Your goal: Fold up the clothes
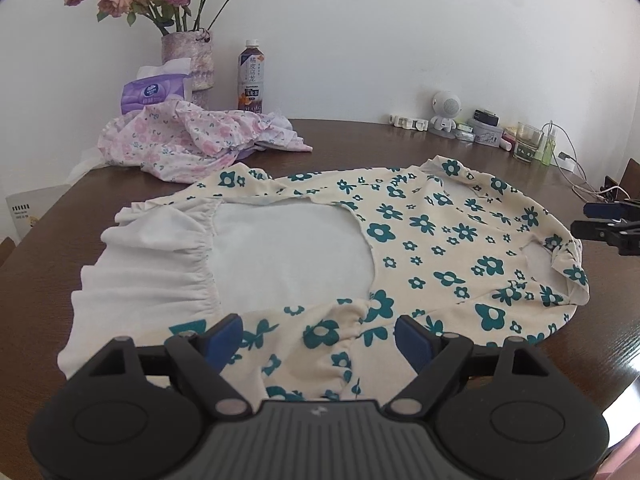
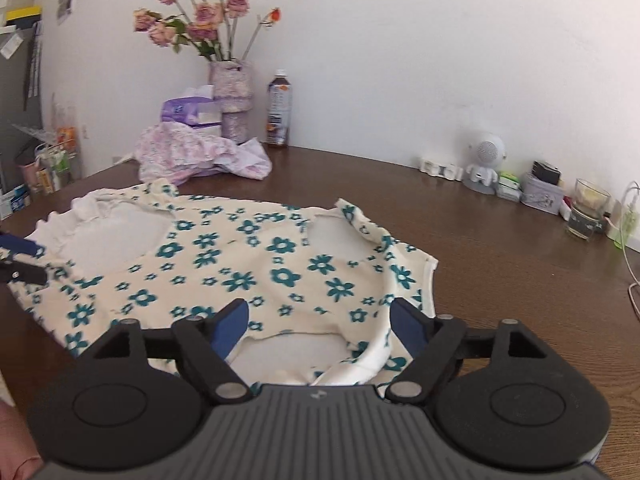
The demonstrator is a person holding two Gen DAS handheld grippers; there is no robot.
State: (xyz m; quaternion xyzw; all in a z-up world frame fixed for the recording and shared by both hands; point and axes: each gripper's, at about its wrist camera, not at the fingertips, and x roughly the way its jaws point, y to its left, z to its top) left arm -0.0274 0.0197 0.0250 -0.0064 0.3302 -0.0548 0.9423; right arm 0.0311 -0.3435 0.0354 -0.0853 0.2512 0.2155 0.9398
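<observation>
the dress (image 1: 432, 240) is lying spread across mid-frame on the table (image 1: 360, 140). both the left gripper (image 1: 319, 334) and right gripper (image 2: 319, 322) are hovering with jaws apart, empty, over its near edge; next, probably pinching that edge to fold.

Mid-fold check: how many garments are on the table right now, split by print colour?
Teal-flower cream garment, spread flat on the table: 1
Pink-flower garment, crumpled near the vase: 1
Total: 2
</observation>
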